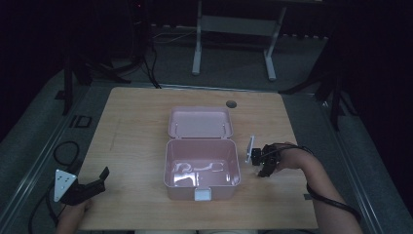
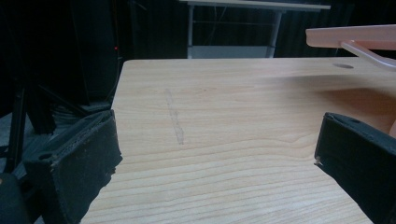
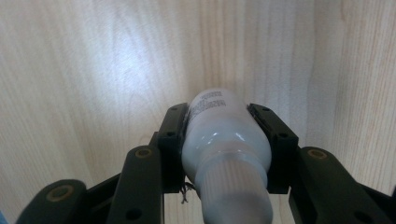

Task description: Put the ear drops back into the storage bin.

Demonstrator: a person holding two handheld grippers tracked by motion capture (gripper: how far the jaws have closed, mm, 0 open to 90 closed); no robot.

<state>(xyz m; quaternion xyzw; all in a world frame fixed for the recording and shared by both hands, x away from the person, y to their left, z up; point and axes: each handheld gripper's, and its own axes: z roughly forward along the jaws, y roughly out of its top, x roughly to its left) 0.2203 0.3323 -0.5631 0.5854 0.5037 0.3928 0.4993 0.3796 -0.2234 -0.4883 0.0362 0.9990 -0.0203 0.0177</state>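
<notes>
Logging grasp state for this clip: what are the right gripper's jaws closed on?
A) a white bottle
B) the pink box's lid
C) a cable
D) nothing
A: in the right gripper view, the right gripper has its jaws pressed against both sides of a white bottle above the wooden table.

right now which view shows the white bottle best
The right gripper view: the white bottle sits close up between the right gripper jaws, label print visible. The high view hides it beneath that gripper, right of the pink box.

A light wooden table [image 1: 136, 126] bears an open pink box [image 1: 202, 170].
</notes>
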